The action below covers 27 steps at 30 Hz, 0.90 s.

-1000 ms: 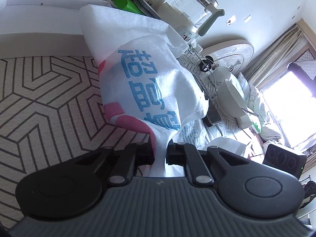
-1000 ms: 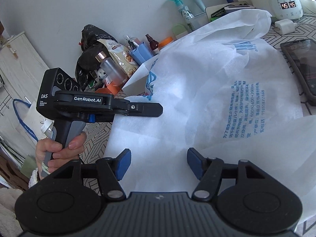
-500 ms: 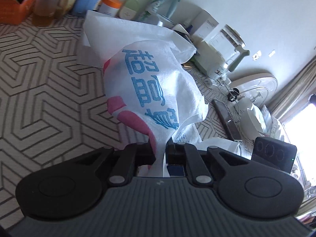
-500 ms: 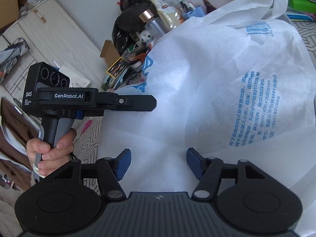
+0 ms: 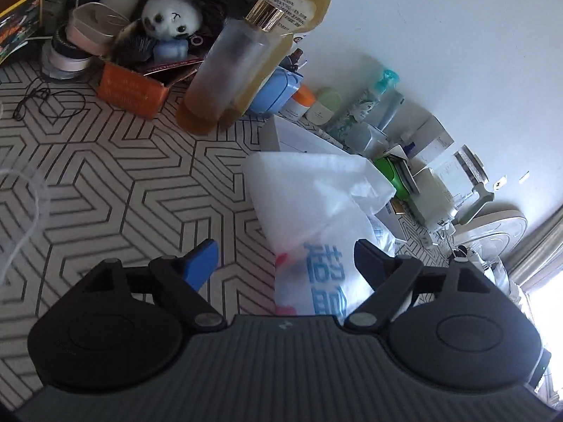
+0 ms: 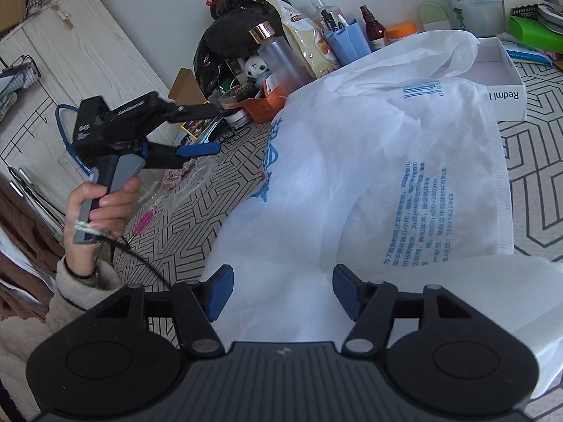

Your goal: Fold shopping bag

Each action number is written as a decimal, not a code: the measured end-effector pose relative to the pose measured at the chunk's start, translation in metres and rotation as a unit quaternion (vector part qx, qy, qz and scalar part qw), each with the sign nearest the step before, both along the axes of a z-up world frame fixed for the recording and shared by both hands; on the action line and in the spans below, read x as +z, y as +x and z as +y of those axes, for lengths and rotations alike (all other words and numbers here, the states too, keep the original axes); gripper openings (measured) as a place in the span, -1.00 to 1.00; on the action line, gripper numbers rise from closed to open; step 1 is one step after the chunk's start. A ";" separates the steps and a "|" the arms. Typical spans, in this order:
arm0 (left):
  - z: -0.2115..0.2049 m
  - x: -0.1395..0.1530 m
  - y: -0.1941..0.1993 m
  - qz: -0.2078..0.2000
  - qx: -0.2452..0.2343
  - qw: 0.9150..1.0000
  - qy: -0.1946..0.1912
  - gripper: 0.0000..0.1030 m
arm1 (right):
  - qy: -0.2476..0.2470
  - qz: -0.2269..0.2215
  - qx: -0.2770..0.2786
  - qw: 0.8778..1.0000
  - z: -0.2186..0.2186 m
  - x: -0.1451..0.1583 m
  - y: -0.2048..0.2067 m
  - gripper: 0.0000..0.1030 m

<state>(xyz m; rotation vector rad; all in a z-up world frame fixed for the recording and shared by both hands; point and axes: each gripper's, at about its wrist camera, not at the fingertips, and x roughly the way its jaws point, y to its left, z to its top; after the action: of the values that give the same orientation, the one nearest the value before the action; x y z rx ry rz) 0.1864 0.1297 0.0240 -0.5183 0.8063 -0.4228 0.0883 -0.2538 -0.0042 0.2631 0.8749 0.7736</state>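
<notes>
Left gripper (image 5: 283, 263) opening, blue pads wide apart, gripping nothing; white shopping bag (image 5: 316, 211) with blue writing just ahead, between the pads but closer to the right one, lying on the zigzag tablecloth (image 5: 105, 183); frosted bottle with gold cap (image 5: 228, 70) and panda toy (image 5: 170, 17) farther ahead; right gripper (image 6: 283, 292) with pads apart too, hanging over the same bag (image 6: 369, 176), not pinching it; hand (image 6: 102, 204) off to its left holding the other tool.

left hand-held gripper (image 5: 281, 256) jaws opening, pressing nothing; right hand-held gripper (image 6: 281, 290) seemingly open.
</notes>
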 end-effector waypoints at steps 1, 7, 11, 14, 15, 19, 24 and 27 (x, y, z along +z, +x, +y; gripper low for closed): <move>-0.003 -0.002 0.011 0.000 -0.013 1.000 0.011 0.59 | -0.010 -0.006 0.004 1.000 0.009 0.001 0.000 0.24; -0.021 -0.019 0.053 0.015 -0.046 0.999 0.008 0.59 | -0.027 -0.028 0.056 0.998 0.053 0.013 0.011 0.22; -0.021 -0.036 0.071 0.045 -0.050 0.996 -0.057 0.62 | -0.019 0.011 0.052 0.998 0.055 0.001 0.024 0.22; -0.021 -0.044 0.080 0.044 -0.051 0.994 -0.084 0.29 | 0.005 0.057 0.041 0.998 0.043 -0.013 0.034 0.23; -0.020 -0.044 0.082 0.042 -0.052 0.994 -0.092 0.11 | 0.008 0.066 0.040 0.997 0.042 -0.016 0.037 0.22; -0.015 -0.044 0.088 0.027 -0.050 0.992 -0.109 -0.16 | 0.055 0.099 0.041 0.993 0.027 -0.027 0.043 0.25; -0.021 -0.051 0.091 0.046 -0.062 0.992 -0.100 -0.07 | 0.127 0.137 0.025 0.982 0.005 -0.029 0.047 0.26; -0.023 -0.046 0.092 0.032 -0.072 0.994 -0.073 -0.07 | 0.135 0.116 -0.013 0.984 -0.010 -0.011 0.043 0.20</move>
<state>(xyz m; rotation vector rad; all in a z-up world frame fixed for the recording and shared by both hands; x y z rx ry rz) 0.2782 0.1072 -0.0219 -0.6144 0.8812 -0.6047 0.1315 -0.2634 -0.0153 0.6132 0.9838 0.8494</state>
